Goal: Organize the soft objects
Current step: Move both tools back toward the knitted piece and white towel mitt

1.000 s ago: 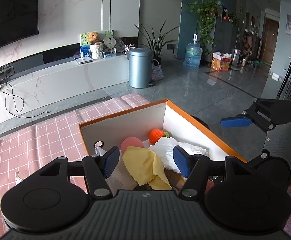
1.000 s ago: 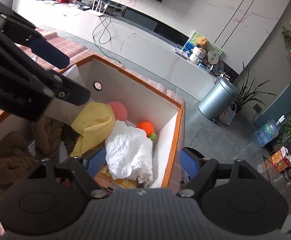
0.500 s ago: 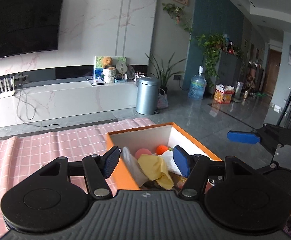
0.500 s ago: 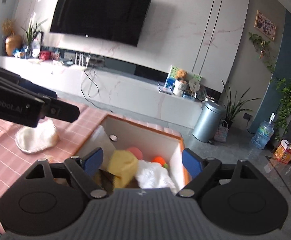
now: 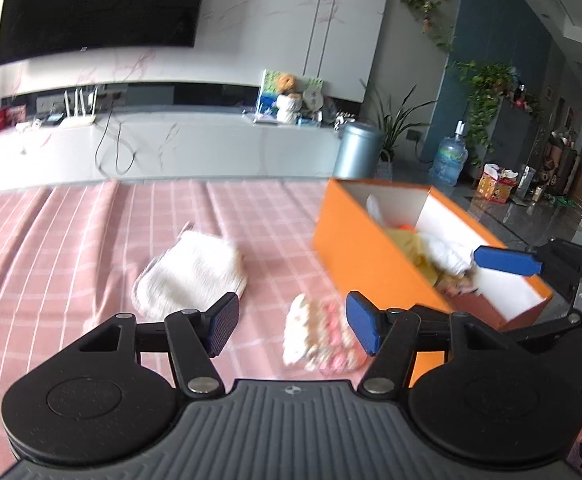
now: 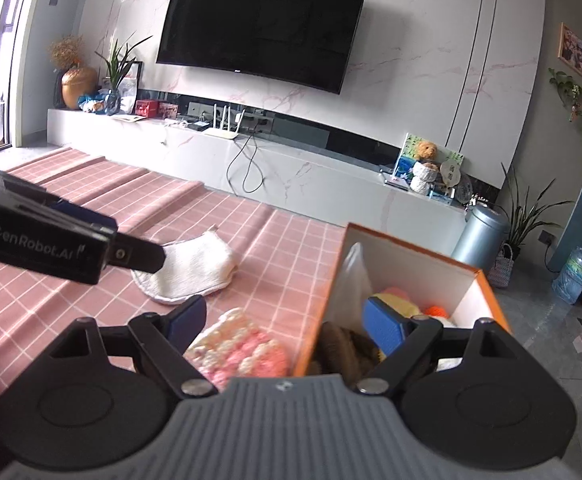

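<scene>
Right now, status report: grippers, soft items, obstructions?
Both hand-held grippers open, empty. White cloth and pink knit piece lie outside orange box. Nothing blocking either.

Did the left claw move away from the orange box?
Yes. The left claw was over the orange box; now the box sits to its right, with the pink tablecloth ahead.

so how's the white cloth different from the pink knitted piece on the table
The white cloth is plain white and larger; the pink knitted piece is smaller, bumpy, pink and cream. The white cloth lies farther from the orange box; the pink knitted piece sits close beside it. Both rest on the pink checked tablecloth, outside the box.
</scene>
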A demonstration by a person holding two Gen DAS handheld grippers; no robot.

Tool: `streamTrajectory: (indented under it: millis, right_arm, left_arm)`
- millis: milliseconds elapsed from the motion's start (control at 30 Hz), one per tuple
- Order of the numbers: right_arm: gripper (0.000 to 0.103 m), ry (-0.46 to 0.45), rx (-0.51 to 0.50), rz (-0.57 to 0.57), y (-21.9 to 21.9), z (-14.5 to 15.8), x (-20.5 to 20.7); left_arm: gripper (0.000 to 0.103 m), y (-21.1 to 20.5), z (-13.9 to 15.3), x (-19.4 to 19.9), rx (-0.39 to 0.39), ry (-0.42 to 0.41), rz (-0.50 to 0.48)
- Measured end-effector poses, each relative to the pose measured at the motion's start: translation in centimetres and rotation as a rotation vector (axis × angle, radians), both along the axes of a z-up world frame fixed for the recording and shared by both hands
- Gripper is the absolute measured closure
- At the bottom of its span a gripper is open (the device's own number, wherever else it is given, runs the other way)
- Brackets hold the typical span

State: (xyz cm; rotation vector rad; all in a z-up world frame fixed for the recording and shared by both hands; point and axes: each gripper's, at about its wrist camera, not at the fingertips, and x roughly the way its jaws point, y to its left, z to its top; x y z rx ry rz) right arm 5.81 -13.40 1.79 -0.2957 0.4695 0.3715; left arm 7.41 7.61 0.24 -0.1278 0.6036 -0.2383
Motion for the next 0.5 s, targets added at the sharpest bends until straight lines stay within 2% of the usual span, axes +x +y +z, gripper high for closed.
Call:
streamTrajectory:
  millis: [133,333,500]
  right_arm:
    - [0.026,0.018,-0.047,0.007,2.2,-1.7,-0.5]
    - [0.027,0.058,-0.146,0.040,5.4,-4.4,0.6]
    - [0.029,0.104,-0.182,-0.004,6.7,-6.5,3.5]
  left_arm:
    - [0.032,1.7,-1.8,-0.5,-0.009,0.044,0.020]
    - [0.032,2.3,-2.9,-0.8,0.009,0.033,0.013]
    - [0.032,2.7,-3.7,-0.1,0.106,0.019,0.055]
